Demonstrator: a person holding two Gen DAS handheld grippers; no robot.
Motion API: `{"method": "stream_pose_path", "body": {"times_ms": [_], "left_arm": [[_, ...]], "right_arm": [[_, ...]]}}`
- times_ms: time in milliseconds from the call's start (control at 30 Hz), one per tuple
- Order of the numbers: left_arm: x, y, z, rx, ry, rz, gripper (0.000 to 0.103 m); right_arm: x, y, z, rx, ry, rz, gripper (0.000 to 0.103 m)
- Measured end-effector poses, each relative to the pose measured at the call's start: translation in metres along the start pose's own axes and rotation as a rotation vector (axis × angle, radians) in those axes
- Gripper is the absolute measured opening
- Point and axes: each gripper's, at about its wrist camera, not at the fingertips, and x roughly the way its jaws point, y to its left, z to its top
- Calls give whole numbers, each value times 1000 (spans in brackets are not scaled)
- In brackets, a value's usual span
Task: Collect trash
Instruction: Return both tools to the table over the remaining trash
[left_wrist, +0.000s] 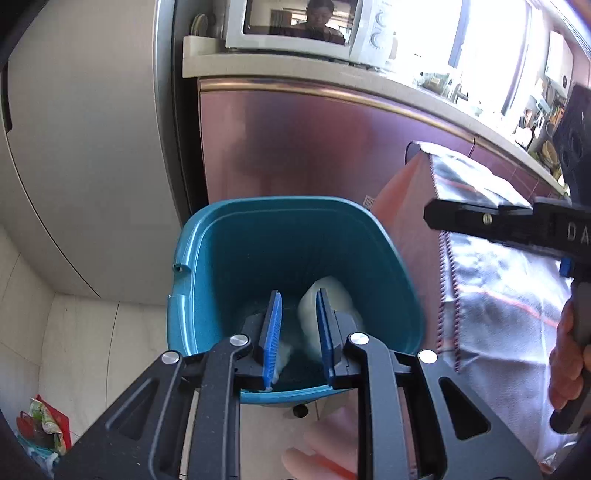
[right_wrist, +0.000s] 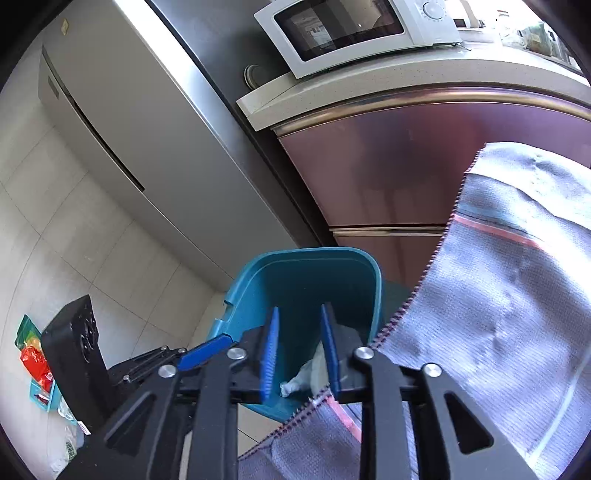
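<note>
A teal trash bin stands on the floor in front of a maroon cabinet. My left gripper hovers over its mouth, open, with nothing between the blue pads. Down inside the bin lies a white crumpled lump, and a smaller white scrap rests by the left pad. In the right wrist view my right gripper is also open above the bin, over crumpled pale paper at the bottom. Part of the right gripper's body shows at the right of the left wrist view.
A grey cloth with a red stripe hangs close to the right of the bin. A steel fridge stands at the left and a microwave sits on the counter. Colourful wrappers lie on the tiled floor at the lower left.
</note>
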Motion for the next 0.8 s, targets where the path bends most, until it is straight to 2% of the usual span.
{"method": "stream_pose_path", "body": {"times_ms": [67,133,200,300,400,533,700,800], "left_arm": [[-13,-10,2,-1,-34,-29,22],[-27,-28,6,18,-78,-65,27],[-44,-49,7,56,-134,-112,37],[-67,-88,11,131,-201,-222,48],[-79,-128,8,211,-225,-335,52],[-79,-193,3,320,-208,-482,57],[-75,-272,-20,417,-136,-587,58],[-74,-302,-34,455,-100,-629,58]], "right_arm": [[-17,0,-4,-19,-21,8,24],[-42,-1,-10,-57,-45,10,31],[-77,-3,-20,-93,-77,7,38],[-136,-13,-41,-126,-135,-38,46],[-190,-28,-62,-124,-209,-116,53],[-252,-50,-97,-89,-283,-257,54],[-298,-87,-127,12,-355,-388,54],[-318,-111,-143,79,-385,-442,54]]}}
